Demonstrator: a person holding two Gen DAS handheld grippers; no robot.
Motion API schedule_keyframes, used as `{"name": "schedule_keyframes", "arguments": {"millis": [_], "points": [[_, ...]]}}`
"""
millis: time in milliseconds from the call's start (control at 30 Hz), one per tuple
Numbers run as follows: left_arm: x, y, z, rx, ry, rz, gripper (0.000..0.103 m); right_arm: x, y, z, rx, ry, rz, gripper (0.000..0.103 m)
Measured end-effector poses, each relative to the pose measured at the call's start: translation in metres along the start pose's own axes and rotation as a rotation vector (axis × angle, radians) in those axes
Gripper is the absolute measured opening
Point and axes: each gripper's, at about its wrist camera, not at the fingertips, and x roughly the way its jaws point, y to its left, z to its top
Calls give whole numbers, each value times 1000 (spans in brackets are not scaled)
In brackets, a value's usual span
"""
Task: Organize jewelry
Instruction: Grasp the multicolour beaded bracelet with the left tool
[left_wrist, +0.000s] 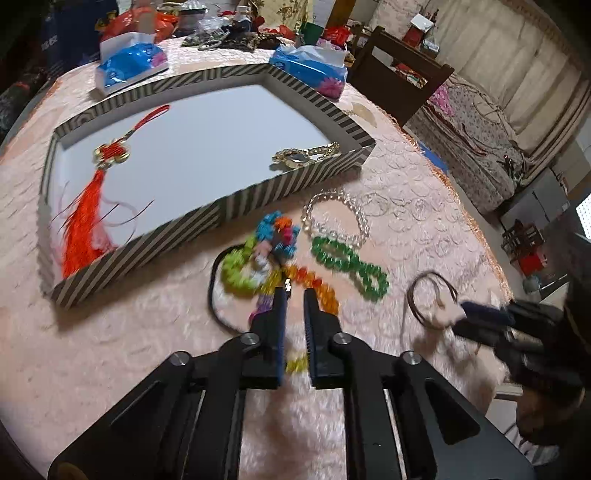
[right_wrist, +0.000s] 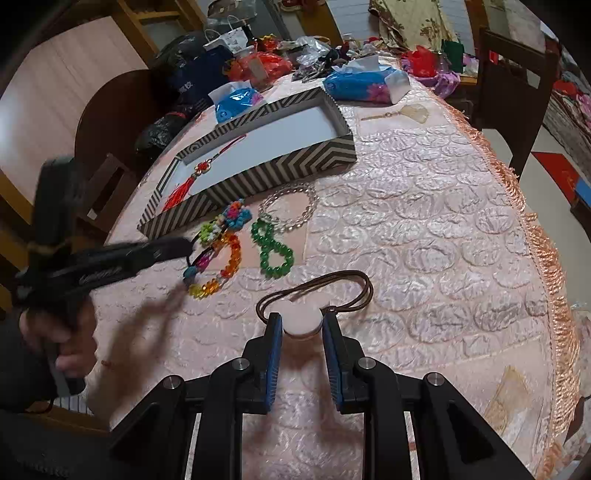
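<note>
The right hand-held gripper (right_wrist: 301, 325) has its pads pressed on the pale round pendant (right_wrist: 300, 318) of a brown cord necklace (right_wrist: 332, 286), which sits on the desk (right_wrist: 424, 258) on the near side of the striped tray (right_wrist: 258, 177). The left hand-held gripper (left_wrist: 295, 295) stands nearly closed over the multicoloured bead strand (left_wrist: 314, 286), just in front of that tray; whether it grips a bead I cannot tell. Lift the pendant slowly so the cord trails clear of the green bracelet (right_wrist: 271, 251), then set it on bare tray floor, apart from the red tassel (left_wrist: 83, 221).
</note>
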Motion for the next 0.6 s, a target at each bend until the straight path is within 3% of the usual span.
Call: {"name": "schedule_keyframes", "arguments": {"millis": [233, 267, 333, 600], "points": [[26, -4, 3, 17, 47, 30, 16, -10, 0, -7, 3, -7, 1, 21], [28, -4, 2, 17, 54, 33, 9, -11, 0, -8, 7, -11, 0, 21], [28, -1, -2, 11, 57, 31, 6, -13, -2, -7, 14, -17, -3, 21], [-25, 12, -15, -28, -9, -18, 5, -20, 1, 4, 22, -49, 13, 21]]}}
